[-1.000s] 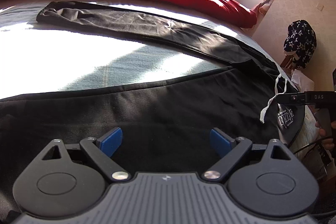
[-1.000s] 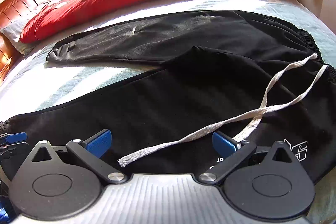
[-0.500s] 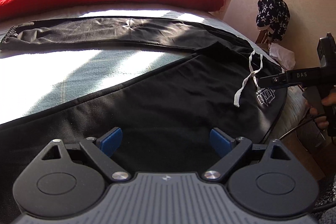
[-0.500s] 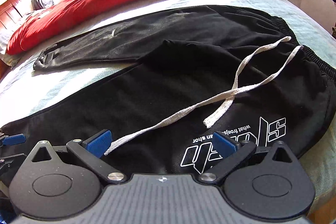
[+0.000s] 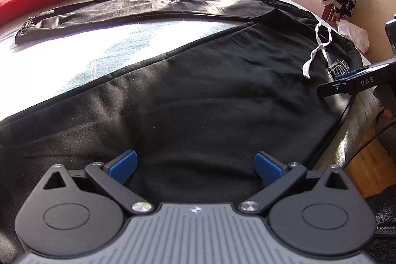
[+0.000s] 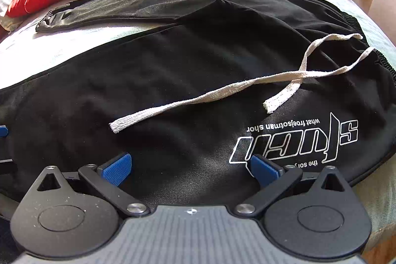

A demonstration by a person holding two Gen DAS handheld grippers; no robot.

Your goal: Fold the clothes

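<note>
Black sweatpants [image 6: 185, 81] flat on bed [image 5: 81, 58]; left tool [image 5: 195, 165] just widened, right tool [image 6: 190, 165] spread, both empty; pinch near leg edge, tuck drawstring [image 6: 198, 98].

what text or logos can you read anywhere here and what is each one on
"DAS": on the right gripper, seen from the left wrist view.
"what froelsotman shor": small line, upside down, on the black trousers.
Large outlined logo on the trousers, upside down: stylised, letters uncertain.
"the sor...": lower line, cut off behind a gripper finger.
Small emblem on the gripper body: a mark, no letters.
</note>
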